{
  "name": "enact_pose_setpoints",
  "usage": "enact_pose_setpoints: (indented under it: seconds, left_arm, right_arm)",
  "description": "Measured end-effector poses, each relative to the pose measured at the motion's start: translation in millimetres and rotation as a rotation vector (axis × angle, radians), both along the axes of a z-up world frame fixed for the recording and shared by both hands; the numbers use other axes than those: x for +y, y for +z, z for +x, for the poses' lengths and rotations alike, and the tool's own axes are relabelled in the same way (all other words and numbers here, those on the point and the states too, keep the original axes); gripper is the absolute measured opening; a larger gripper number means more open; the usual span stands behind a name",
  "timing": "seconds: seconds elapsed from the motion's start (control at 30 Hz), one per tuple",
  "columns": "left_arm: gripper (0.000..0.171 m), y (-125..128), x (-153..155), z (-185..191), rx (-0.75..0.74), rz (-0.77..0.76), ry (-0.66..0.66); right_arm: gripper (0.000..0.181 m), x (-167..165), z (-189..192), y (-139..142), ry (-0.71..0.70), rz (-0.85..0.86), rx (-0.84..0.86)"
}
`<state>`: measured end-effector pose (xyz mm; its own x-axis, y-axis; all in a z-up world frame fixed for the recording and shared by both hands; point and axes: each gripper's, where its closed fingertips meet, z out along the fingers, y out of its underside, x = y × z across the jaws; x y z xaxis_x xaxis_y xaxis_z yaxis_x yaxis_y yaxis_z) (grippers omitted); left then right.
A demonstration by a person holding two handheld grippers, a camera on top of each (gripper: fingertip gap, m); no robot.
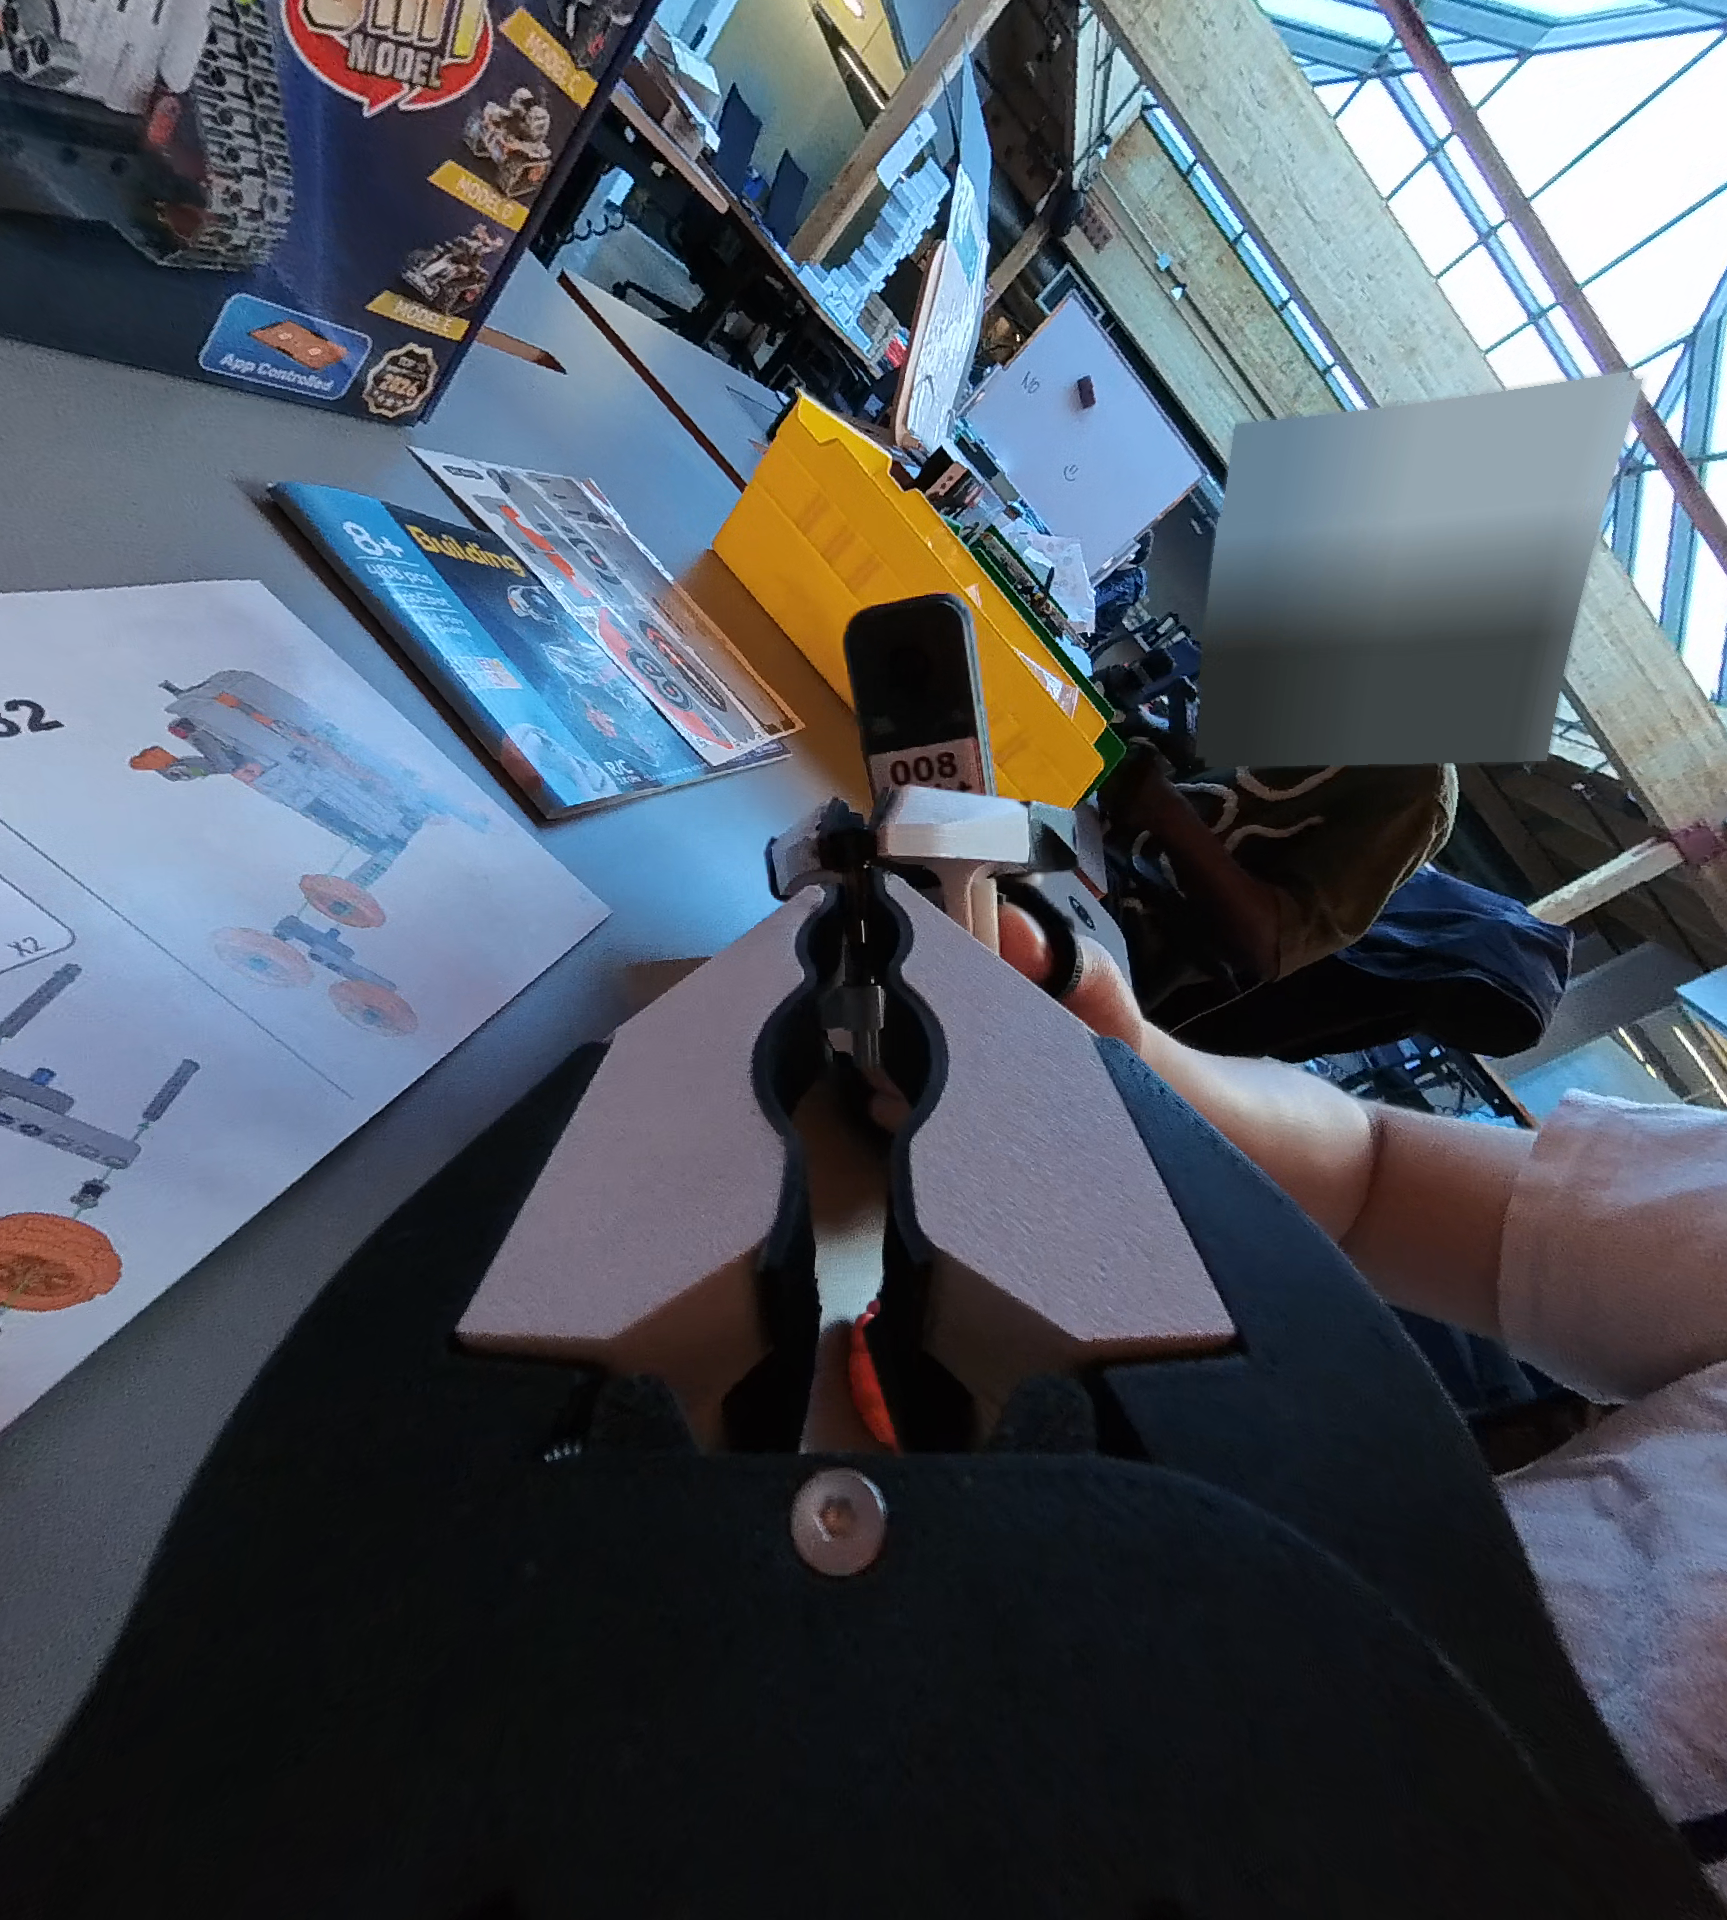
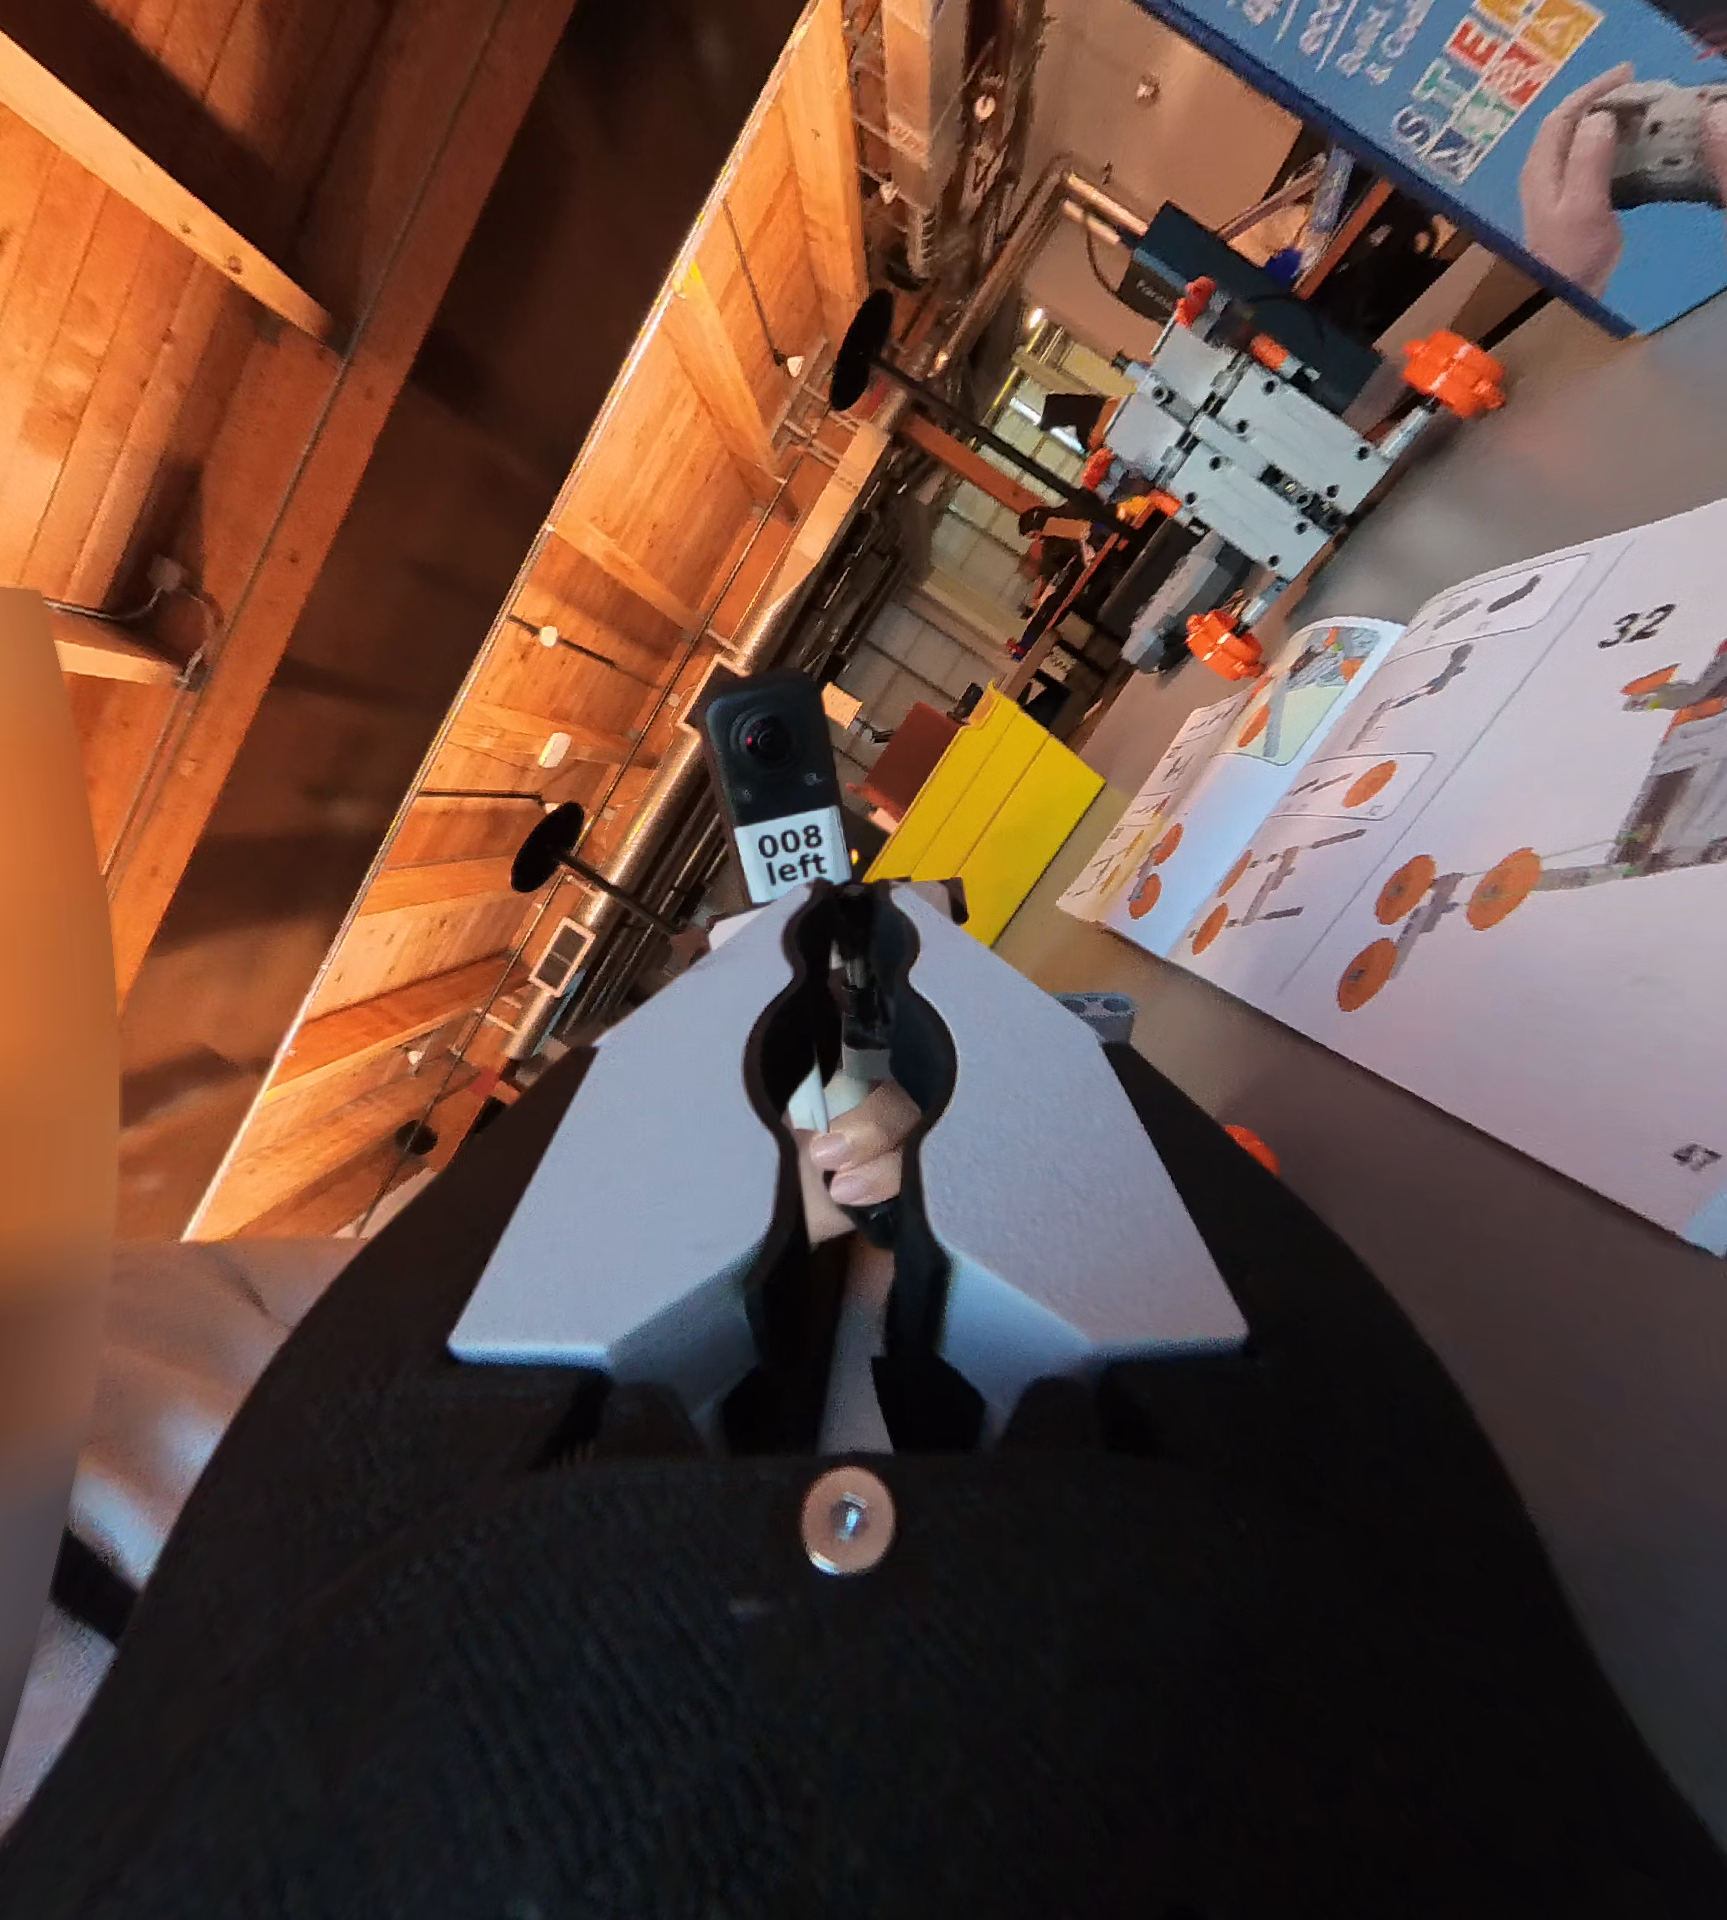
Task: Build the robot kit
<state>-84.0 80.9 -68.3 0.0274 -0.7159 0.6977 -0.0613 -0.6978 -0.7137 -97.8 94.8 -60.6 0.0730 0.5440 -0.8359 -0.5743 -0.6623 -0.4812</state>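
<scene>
I see a grey table [image 1: 163, 488] under both tools, with the big things on it: a dark blue kit box [image 1: 246, 177] standing at the far side in my left wrist view, a yellow bin [image 1: 900, 582] beyond, and an open instruction booklet [image 1: 215, 831] lying flat with a smaller closed booklet [image 1: 568, 644] just past it. In the right wrist view the same open booklet [image 2: 1461, 852] lies to my right, and a half-built grey and orange model [image 2: 1254, 447] stands farther back, near the foot of the box.

My left gripper [image 1: 854, 935] has its grey fingers [image 1: 703, 1122] nearly pressed together, only a narrow wavy slot between them. In that slot, near the tips, sits a thin black axle with a small grey bush [image 1: 857, 997]; the tips pinch it. Straight ahead, tip to tip with mine, is the other tool, held by a person's hand [image 1: 1077, 966].

My right gripper [image 2: 848, 935] is likewise drawn close, its fingers [image 2: 1046, 1122] leaving a slim gap, and the same slender axle piece [image 2: 864, 1003] shows between the tips, so both tongs meet on it above the table. Whether the right tips truly clamp it I cannot tell.
</scene>
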Motion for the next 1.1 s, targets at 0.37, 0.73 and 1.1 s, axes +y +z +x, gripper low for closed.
enact_pose_setpoints:
  seconds: [0.37,0.73,1.1]
  left_arm:
    - [0.000,13.5,1.6,-15.6,-0.087,-0.073,-0.010]
    - [0.000,8.5,-2.4,-8.0,-0.045,-0.064,0.008]
    - [0.000,8.0,0.5,-7.6,-0.045,-0.057,0.025]
  right_arm:
    - [0.088,-23.8,-15.9,-3.5,-0.180,0.847,-1.102]
    - [0.056,-16.0,-19.3,-10.2,-0.267,0.852,-1.284]
    - [0.063,-7.7,-14.3,-12.1,-0.315,0.846,-1.360]
